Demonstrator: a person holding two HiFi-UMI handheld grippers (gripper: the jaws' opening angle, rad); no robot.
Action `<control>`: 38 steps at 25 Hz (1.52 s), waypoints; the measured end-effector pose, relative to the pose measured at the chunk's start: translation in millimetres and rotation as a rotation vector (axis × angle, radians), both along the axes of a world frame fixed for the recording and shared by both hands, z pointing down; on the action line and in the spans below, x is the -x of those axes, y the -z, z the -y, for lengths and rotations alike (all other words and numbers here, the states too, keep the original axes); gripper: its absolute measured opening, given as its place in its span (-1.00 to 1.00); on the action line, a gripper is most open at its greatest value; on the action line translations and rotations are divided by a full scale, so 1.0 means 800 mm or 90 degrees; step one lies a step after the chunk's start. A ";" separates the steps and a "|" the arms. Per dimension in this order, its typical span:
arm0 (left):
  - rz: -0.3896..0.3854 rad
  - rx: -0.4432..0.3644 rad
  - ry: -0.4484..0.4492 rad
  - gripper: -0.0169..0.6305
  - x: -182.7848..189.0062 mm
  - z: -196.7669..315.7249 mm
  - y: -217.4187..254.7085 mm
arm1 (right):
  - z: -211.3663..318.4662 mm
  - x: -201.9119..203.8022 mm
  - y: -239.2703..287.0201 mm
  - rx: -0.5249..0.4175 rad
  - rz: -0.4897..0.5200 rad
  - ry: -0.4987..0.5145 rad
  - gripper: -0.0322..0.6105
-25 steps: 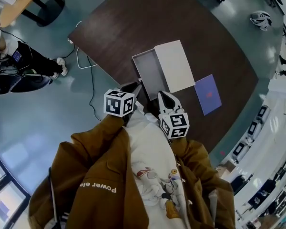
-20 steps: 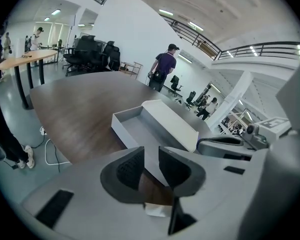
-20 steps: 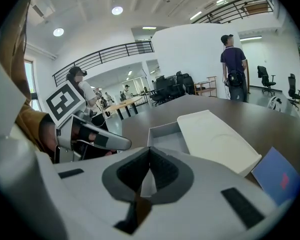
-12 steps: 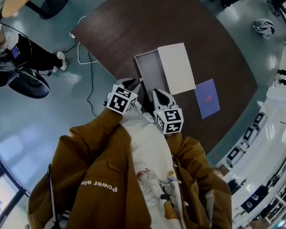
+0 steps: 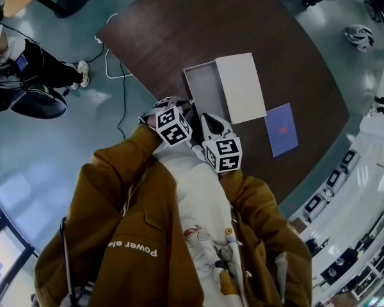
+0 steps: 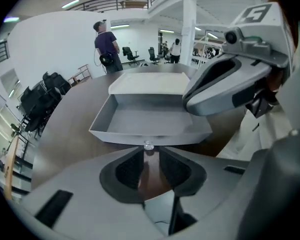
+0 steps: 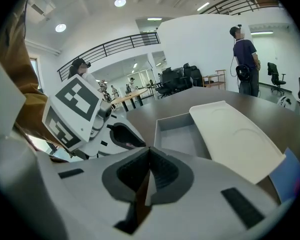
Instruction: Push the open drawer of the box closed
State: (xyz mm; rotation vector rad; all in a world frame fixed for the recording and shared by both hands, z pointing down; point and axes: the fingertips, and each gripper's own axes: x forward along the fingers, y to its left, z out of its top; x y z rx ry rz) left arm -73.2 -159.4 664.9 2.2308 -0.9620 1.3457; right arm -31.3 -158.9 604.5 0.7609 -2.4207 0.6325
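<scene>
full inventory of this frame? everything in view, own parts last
table: 1, dark brown, centre of the head view
box: 1, white, on the table in front of the person
drawer: 1, grey, pulled out of the box on its left side, looks empty
knob: 1, clear, on the drawer front, just past the left tool's tips
flat card: 1, purple-blue, on the table right of the box
cable: 1, white, on the floor by the table's left edge
bystander: 1, dark clothes, on the floor at far left
jacket: 1, brown, worn by the person
left tool: 1, grey, at the drawer front, jaws a narrow gap apart
right tool: 1, grey, beside the left, jaws together, empty
</scene>
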 end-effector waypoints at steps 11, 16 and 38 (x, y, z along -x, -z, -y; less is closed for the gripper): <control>0.042 0.020 -0.052 -0.68 -0.003 0.018 -0.040 | 0.010 -0.001 -0.014 0.019 -0.011 -0.015 -0.88; 0.018 0.024 -0.039 -0.68 -0.005 0.021 -0.044 | 0.012 -0.006 -0.018 0.025 -0.013 -0.025 -0.88; 0.001 0.022 -0.045 -0.75 -0.023 0.042 -0.031 | 0.015 -0.030 -0.024 0.033 -0.015 -0.066 -0.88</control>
